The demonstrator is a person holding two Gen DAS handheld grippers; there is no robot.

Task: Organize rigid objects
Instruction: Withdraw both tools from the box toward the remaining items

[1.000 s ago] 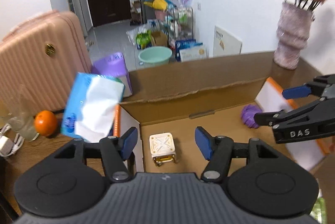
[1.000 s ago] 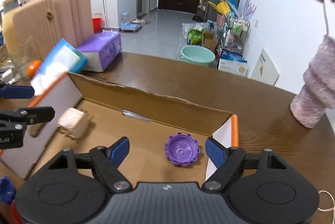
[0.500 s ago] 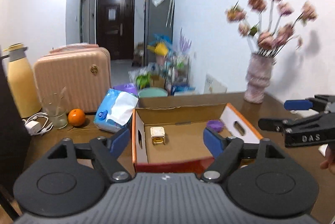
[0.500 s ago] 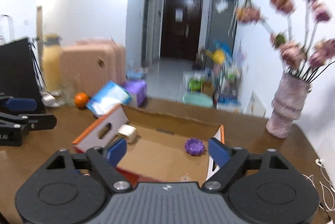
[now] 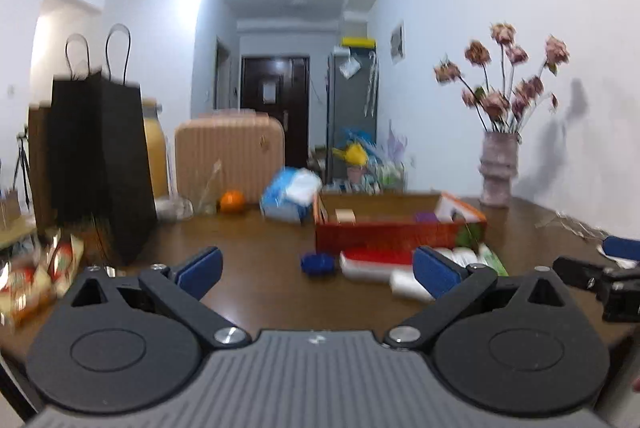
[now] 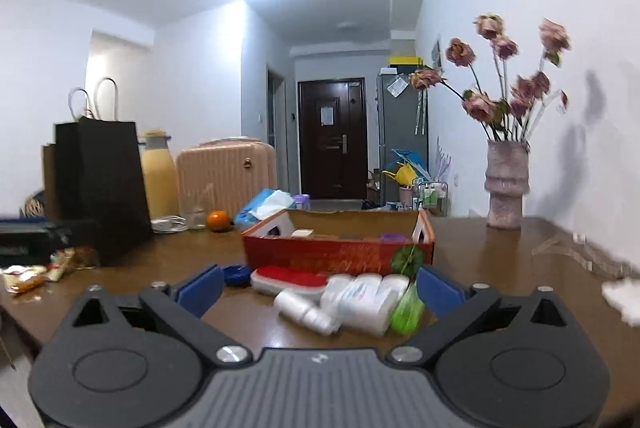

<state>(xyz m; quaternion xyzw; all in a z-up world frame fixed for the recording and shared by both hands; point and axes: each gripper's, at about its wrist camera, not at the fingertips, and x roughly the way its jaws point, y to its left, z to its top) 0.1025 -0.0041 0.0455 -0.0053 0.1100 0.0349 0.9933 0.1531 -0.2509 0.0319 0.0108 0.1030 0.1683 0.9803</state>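
A black paper bag [image 6: 100,188] is standing on the table's [image 6: 480,260] left side, an orange [image 6: 218,221] is sitting beside a tissue pack [image 6: 264,206], and a vase [image 6: 506,184] is holding dried flowers at the right.

Box [image 6: 338,255] mid-table, clutter before it.
Bottles [image 6: 352,298] at 6 o'clock of box; vase [image 6: 506,186] at 2; bag [image 6: 100,188] at 9.

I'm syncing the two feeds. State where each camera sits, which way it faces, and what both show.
Left wrist: on the left gripper, low over the table, facing the red cardboard box; own open fingers and the right gripper at the right edge show.
Right wrist: on the right gripper, facing the box and white bottles; own open fingers show.
Shared: box, orange, flower vase, pink suitcase.
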